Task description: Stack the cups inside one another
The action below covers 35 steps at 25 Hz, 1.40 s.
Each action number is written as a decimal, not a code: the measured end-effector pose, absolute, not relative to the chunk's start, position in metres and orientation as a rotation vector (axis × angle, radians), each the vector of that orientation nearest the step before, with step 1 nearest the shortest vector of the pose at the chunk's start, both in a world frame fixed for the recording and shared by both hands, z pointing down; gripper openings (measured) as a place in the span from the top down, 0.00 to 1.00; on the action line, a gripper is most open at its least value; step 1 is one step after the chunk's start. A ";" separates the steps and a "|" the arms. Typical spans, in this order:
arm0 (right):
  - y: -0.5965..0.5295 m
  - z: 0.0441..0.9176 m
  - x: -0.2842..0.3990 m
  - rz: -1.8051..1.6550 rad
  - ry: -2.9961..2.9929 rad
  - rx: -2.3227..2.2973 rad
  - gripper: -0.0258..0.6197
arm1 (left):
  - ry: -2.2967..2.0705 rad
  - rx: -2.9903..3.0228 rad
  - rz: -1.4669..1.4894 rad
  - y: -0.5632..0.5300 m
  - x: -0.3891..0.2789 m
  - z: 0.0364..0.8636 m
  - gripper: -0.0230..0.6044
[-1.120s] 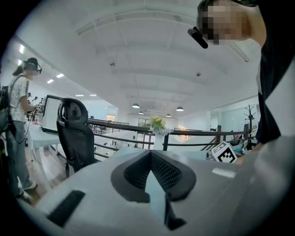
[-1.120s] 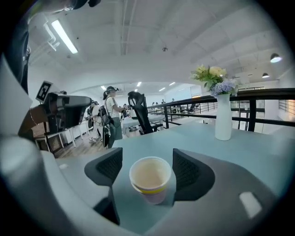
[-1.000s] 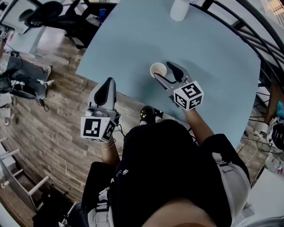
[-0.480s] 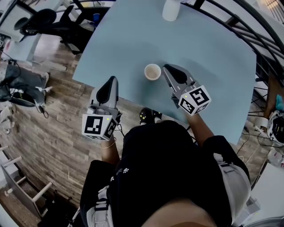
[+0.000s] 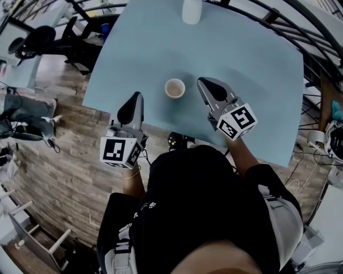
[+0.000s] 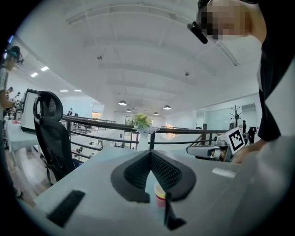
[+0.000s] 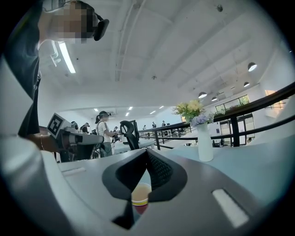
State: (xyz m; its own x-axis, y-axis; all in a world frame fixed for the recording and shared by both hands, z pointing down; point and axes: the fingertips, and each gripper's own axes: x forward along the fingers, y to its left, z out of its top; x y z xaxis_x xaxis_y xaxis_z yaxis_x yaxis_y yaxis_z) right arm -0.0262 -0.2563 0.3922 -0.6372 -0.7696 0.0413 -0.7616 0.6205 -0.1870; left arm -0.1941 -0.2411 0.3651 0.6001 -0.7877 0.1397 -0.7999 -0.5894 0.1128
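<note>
Item: one cup (image 5: 174, 88), upright on the pale blue table (image 5: 252, 64), between your two grippers and touching neither. Your left gripper (image 5: 138, 96): fingers pressed together, empty, at the table's near edge. Your right gripper (image 5: 202, 81): jaws just closing, now pressed together on nothing, near the cup. White vase (image 5: 192, 10): far edge.

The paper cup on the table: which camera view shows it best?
The head view: the cup stands whole on the blue table, open mouth fully visible. The right gripper view shows its inside, yellow rim and red side, partly behind the jaws. The left gripper view shows only a sliver past the jaws.
</note>
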 end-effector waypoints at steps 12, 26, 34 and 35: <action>-0.258 0.389 -0.013 -0.297 2.757 -1.343 0.95 | -1.300 2.670 0.115 -0.248 -0.183 0.367 0.99; -0.263 0.390 -0.022 -0.313 2.773 -1.353 0.95 | -1.299 2.643 0.085 -0.255 -0.192 0.375 0.99; -0.264 0.390 -0.030 -0.314 2.782 -1.373 0.95 | -1.291 2.623 0.066 -0.259 -0.201 0.381 0.99; -0.264 0.390 -0.031 -0.314 2.782 -1.373 0.95 | -1.291 2.623 0.063 -0.259 -0.202 0.381 0.99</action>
State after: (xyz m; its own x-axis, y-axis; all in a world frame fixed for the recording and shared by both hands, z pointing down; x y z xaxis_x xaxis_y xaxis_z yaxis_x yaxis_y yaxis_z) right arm -0.0312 -0.2641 0.3896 -0.6118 -0.7881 0.0676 -0.7834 0.5918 -0.1898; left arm -0.2024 -0.2595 0.3810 0.6139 -0.7780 0.1335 -0.7873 -0.5913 0.1747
